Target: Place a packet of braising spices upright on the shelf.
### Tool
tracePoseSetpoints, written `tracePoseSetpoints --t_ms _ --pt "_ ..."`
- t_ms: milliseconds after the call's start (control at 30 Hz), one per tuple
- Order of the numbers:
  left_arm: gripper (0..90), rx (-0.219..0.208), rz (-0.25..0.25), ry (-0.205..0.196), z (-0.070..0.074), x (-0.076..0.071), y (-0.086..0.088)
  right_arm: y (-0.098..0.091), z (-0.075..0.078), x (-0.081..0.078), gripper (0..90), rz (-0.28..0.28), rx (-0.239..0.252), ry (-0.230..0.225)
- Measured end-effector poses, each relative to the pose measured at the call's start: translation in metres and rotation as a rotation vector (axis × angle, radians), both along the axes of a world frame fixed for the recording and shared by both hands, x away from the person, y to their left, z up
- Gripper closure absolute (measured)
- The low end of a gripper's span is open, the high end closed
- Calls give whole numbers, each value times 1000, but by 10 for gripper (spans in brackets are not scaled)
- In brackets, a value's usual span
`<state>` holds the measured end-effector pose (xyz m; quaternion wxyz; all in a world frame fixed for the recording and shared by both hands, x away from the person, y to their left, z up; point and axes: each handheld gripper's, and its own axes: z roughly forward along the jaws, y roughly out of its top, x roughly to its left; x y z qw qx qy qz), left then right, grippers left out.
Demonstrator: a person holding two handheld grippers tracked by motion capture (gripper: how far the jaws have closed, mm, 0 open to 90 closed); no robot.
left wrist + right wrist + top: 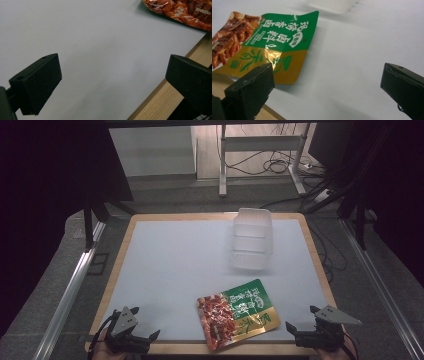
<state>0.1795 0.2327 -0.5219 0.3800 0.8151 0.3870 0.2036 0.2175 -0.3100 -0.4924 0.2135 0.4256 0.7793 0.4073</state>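
A flat foil snack pouch (237,315), green and red, lies on the white mat (175,265) between the two claws. The right gripper (300,330) and left gripper (147,336) both rest wide open, empty. The pouch looks light, floppy and slick; its gold corner nearest the right claw seems the easiest pinch. A clear plastic tray (252,237) sits beyond it.

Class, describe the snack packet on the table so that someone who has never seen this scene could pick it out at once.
Start at the white mat on the wooden table and look to its near edge, between the left gripper and the right gripper. There the snack packet lies flat and askew. Unlike the clear plastic tub farther back, it is glossy green, gold and red, printed with white characters.
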Motion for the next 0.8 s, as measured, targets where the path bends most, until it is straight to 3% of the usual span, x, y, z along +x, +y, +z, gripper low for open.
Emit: tracePoseSetpoints --t_ms 400,800 --pt "4 4 -4 1 0 0 0 9 -2 10 0 35 -39 9" --pt "6 6 -4 1 0 0 -1 20 -4 22 15 88 8 33"
